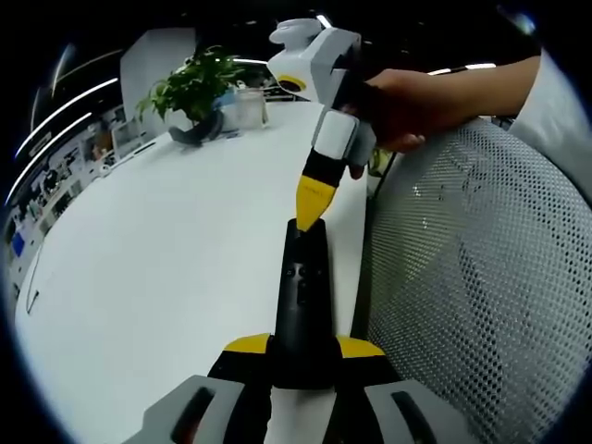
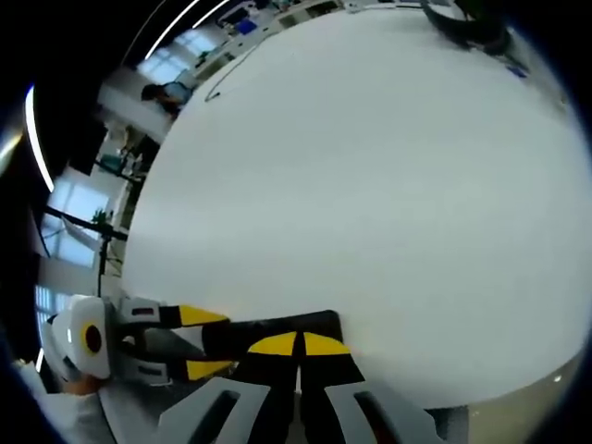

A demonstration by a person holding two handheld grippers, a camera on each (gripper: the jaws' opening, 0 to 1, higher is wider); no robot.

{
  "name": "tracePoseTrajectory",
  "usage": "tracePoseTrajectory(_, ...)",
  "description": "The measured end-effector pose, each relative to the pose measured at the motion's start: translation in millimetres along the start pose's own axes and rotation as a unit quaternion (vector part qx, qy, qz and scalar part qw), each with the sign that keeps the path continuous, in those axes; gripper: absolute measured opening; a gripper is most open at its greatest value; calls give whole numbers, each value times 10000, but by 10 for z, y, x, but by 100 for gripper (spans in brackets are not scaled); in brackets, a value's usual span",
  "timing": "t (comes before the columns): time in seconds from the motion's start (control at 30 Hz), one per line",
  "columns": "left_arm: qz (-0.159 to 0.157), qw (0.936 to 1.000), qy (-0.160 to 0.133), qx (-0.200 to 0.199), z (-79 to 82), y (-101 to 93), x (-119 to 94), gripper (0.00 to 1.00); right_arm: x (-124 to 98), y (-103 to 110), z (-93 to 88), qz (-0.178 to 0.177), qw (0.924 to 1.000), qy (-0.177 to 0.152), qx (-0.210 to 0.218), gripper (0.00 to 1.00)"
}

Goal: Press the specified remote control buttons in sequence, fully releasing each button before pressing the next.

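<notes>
Here, left gripper (image 1: 302, 356) fingers pinching black remote (image 1: 302, 305), right gripper (image 1: 314, 205) fingers pressed together on its top end, white table (image 1: 166, 250).

Left gripper view rides low at the table (image 1: 157, 268) edge, looking along the remote control (image 1: 302, 305) toward the potted plant (image 1: 196, 88) at the far end, mesh chair (image 1: 462, 277) to its right. Right gripper view sits close above the remote's far end (image 2: 277, 331), facing down and back across the tabletop (image 2: 370, 185). Shared: remote, white table, and each view catches the opposite gripper.
</notes>
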State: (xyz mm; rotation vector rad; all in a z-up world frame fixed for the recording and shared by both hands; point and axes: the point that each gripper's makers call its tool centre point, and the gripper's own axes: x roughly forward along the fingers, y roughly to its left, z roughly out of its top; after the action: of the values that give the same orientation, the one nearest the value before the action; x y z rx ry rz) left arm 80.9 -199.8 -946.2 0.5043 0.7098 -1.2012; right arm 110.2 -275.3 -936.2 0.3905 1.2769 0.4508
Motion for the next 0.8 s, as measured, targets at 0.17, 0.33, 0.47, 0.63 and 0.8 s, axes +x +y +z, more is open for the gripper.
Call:
tracePoseTrajectory(0.17,8,10000,-3,-21,-2,1,1,24,2,-8,0,38,9999,-26,118,0)
tracePoseTrajectory(0.33,13,10000,0,-22,-4,-1,2,24,4,-2,-2,20,10000,-25,85,0)
tracePoseTrajectory(0.47,11,10000,4,-19,-4,-1,0,24,3,2,-6,31,9999,-28,114,0)
tracePoseTrajectory(0.63,6,10000,8,-11,-4,-1,0,24,2,4,-8,43,9999,-28,154,0)
tracePoseTrajectory(0.8,4,10000,13,-7,-6,-2,-1,24,1,7,-12,47,9998,-34,167,0)
